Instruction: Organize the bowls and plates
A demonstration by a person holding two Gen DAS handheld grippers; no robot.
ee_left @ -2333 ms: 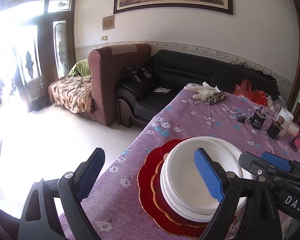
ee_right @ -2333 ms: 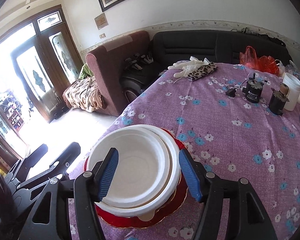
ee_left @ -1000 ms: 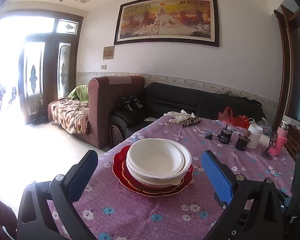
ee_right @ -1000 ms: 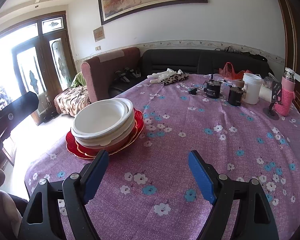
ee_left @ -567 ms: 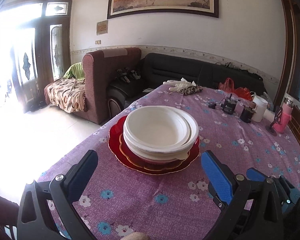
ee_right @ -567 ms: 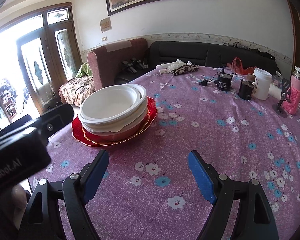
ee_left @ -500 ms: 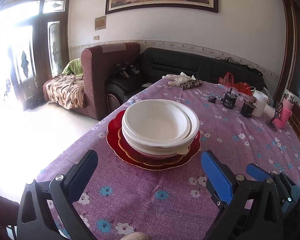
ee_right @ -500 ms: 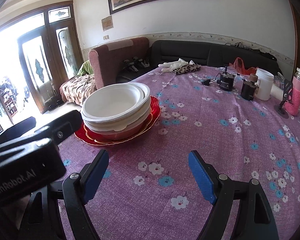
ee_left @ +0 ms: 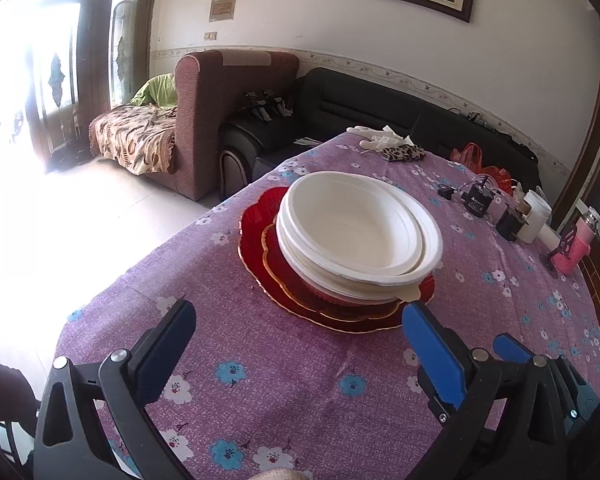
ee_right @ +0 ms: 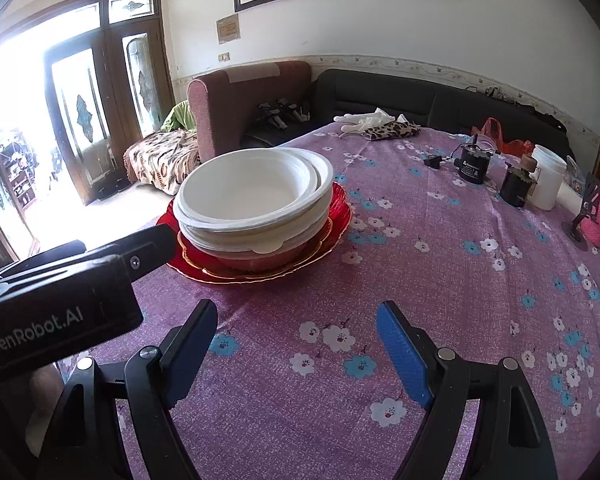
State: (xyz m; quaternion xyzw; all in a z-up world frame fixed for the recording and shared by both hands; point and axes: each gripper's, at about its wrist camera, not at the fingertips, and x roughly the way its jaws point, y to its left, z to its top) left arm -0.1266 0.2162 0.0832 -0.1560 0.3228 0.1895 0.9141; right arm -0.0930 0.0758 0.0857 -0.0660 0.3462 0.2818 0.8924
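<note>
One stack of white bowls (ee_left: 360, 228) sits on two red plates (ee_left: 260, 232) near the table's (ee_left: 300, 380) left edge. Left gripper (ee_left: 300, 332) and right gripper (ee_right: 296, 332) both stand wide, empty.

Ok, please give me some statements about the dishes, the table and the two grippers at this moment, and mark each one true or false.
1. The white bowls sit stacked on the red plates. True.
2. The left gripper is closed on the rim of a bowl. False: its fingers stand apart over the tablecloth, short of the stack, holding nothing.
3. The right gripper is open and empty. True.
4. The tablecloth is plain green. False: it is purple with flowers.
5. A leopard-print pouch lies at the far edge of the table. True.
</note>
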